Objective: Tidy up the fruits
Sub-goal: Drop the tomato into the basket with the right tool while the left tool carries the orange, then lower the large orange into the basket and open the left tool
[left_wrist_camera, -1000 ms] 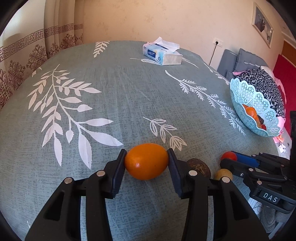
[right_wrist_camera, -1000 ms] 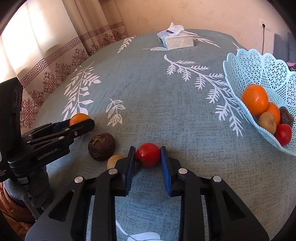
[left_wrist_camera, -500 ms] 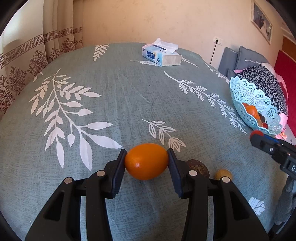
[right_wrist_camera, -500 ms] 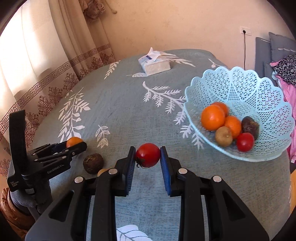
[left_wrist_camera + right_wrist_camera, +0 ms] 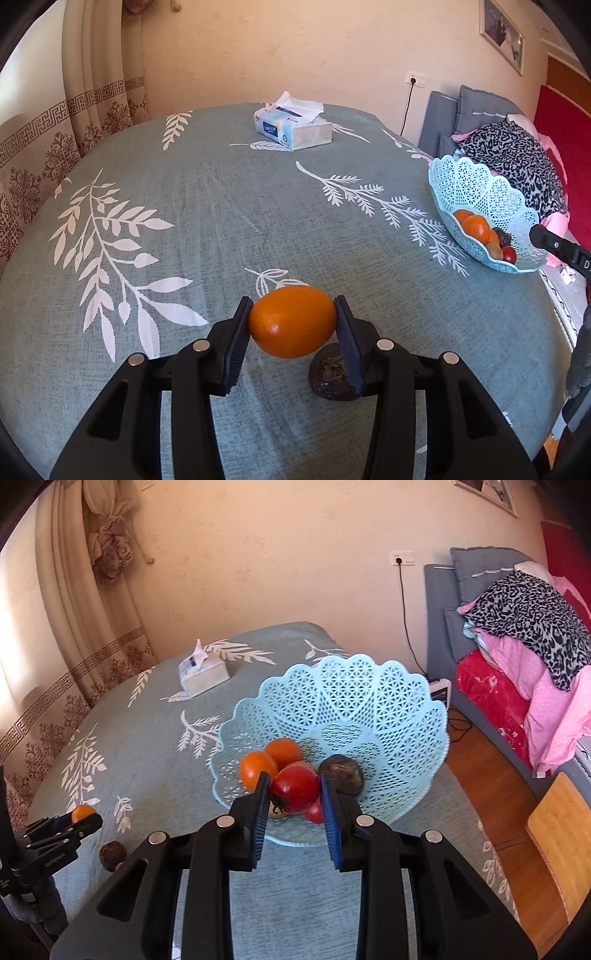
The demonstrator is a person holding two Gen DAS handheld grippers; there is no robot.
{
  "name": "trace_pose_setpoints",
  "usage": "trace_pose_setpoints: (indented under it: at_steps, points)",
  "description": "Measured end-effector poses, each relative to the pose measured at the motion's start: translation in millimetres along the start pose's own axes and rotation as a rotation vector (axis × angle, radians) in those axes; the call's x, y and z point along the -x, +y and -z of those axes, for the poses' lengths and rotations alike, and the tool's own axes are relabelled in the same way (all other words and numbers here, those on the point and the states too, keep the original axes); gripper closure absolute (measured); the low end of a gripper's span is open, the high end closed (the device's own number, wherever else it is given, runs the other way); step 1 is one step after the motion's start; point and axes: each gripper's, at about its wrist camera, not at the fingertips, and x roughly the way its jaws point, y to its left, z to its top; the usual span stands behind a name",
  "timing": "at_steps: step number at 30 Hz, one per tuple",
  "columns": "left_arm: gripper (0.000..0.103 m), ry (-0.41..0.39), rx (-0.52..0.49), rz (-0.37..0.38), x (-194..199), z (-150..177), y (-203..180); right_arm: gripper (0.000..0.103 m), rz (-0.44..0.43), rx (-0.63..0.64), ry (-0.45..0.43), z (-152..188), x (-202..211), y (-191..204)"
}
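Note:
My left gripper (image 5: 292,326) is shut on an orange (image 5: 291,321) and holds it above the table's near edge. A dark brown wrinkled fruit (image 5: 330,376) lies on the cloth just below it. My right gripper (image 5: 295,792) is shut on a red tomato (image 5: 295,786) and holds it over the near rim of the light blue lattice basket (image 5: 369,701). The basket holds oranges (image 5: 256,768), a dark fruit (image 5: 341,773) and another red fruit (image 5: 314,812). The basket also shows at the right in the left wrist view (image 5: 476,192).
The table has a grey-green cloth with white leaves (image 5: 221,206). A tissue box (image 5: 293,125) stands at the far side. A sofa with piled bedding (image 5: 517,646) is to the right, and a wooden stool (image 5: 561,834) stands by the table.
My right gripper has carried the tomato up and right to the basket. My left gripper has lifted the orange higher above the cloth, so the dark fruit now sits under it.

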Motion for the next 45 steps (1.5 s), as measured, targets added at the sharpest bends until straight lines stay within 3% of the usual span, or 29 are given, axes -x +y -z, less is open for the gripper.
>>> trace_pose_setpoints:
  at_steps: [2, 4, 6, 12, 19, 29, 37, 39, 40, 41, 45]
  points:
    - [0.058, -0.005, -0.014, 0.008, 0.0, -3.4, -7.3, 0.073, 0.042, -0.004, -0.017, 0.2, -0.6, -8.2]
    - [0.058, -0.012, -0.030, 0.017, 0.2, -7.4, -15.2, 0.059, 0.064, -0.013, -0.039, 1.3, 1.5, -16.2]
    - [0.058, -0.019, -0.046, 0.026, 0.6, -11.5, -23.0, 0.055, 0.073, -0.033, -0.057, 1.9, 2.5, -22.7]
    - [0.058, -0.046, -0.099, 0.067, 1.2, -28.8, -53.3, 0.055, 0.127, -0.056, -0.138, 5.2, 17.1, -37.5]
    - [0.058, -0.070, -0.167, 0.147, -2.8, -53.2, -100.6, 0.048, 0.211, -0.067, -0.219, 13.4, 28.4, -47.8]
    - [0.058, -0.039, -0.235, 0.259, -31.9, -77.6, -164.8, 0.042, 0.199, -0.146, -0.220, 25.3, 27.1, -62.2]
    - [0.058, -0.008, -0.261, 0.293, -54.7, -90.0, -198.2, 0.041, 0.177, -0.174, -0.226, 30.0, 29.6, -67.9]
    - [0.053, -0.010, -0.254, 0.301, -57.2, -93.0, -202.9, 0.040, 0.173, -0.178, -0.229, 30.3, 30.3, -68.3]
    - [0.042, -0.023, -0.248, 0.306, -55.4, -94.5, -204.3, 0.035, 0.170, -0.181, -0.232, 30.7, 31.1, -68.6]
    - [0.038, -0.043, -0.243, 0.305, -52.5, -95.4, -204.3, 0.035, 0.167, -0.185, -0.237, 31.3, 32.1, -69.2]
    - [0.037, -0.053, -0.239, 0.283, -48.3, -96.8, -200.2, 0.034, 0.160, -0.194, -0.243, 33.6, 34.1, -71.2]
